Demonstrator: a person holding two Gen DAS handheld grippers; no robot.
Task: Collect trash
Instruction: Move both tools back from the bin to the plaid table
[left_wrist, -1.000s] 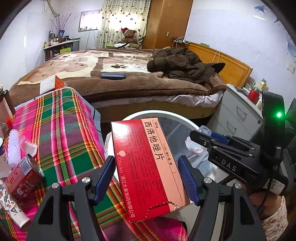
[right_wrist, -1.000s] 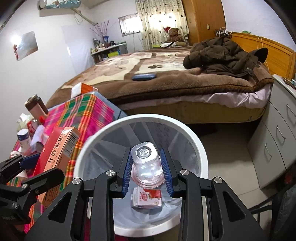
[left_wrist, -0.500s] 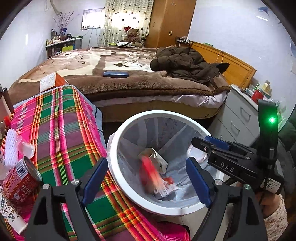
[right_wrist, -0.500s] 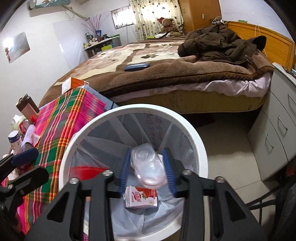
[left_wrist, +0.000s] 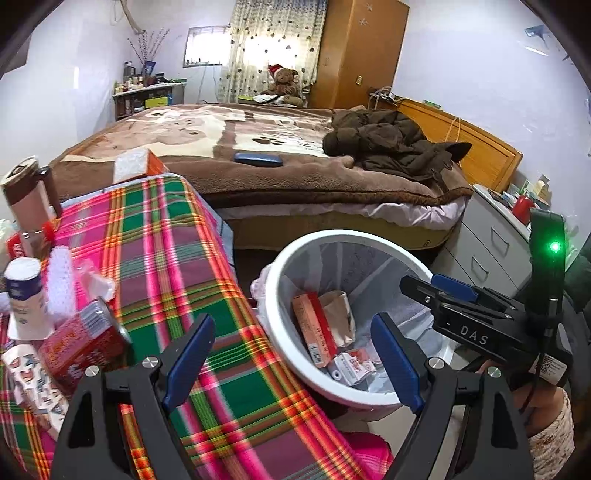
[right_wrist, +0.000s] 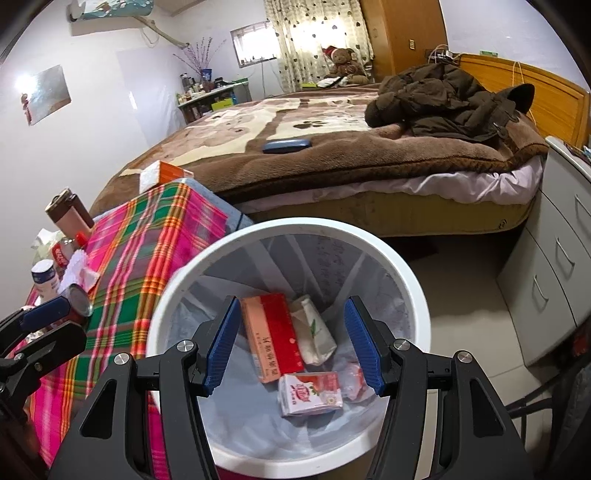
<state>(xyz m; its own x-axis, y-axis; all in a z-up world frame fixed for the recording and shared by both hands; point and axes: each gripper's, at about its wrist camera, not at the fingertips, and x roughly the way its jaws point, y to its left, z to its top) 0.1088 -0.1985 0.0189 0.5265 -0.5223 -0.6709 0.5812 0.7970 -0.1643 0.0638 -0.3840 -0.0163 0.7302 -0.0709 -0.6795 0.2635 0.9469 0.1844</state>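
A white bin (right_wrist: 295, 223) with a clear liner stands beside the plaid table (left_wrist: 166, 258). In it lie a red and pink medicine box (right_wrist: 273, 332), a crumpled paper bag (right_wrist: 314, 332) and a small strawberry carton (right_wrist: 310, 393). A clear plastic piece (right_wrist: 354, 376) shows partly behind the right finger. My right gripper (right_wrist: 293, 343) hangs over the bin with its jaws opening and nothing between them. My left gripper (left_wrist: 293, 354) is open and empty over the table's edge and the bin's rim (left_wrist: 347, 234). The box (left_wrist: 314, 332) leans against the bin's wall.
On the table's left side sit a red can (left_wrist: 85, 343), a white bottle (left_wrist: 24, 291), a brown flask (left_wrist: 29, 206) and small wrappers. A bed (left_wrist: 277, 173) with a brown coat is behind the bin. Grey drawers (right_wrist: 554, 277) stand to the right.
The left gripper opened and the red box fell into the bin, then the gripper shifted left toward the table. The right gripper opened and its clear bottle dropped into the bin.
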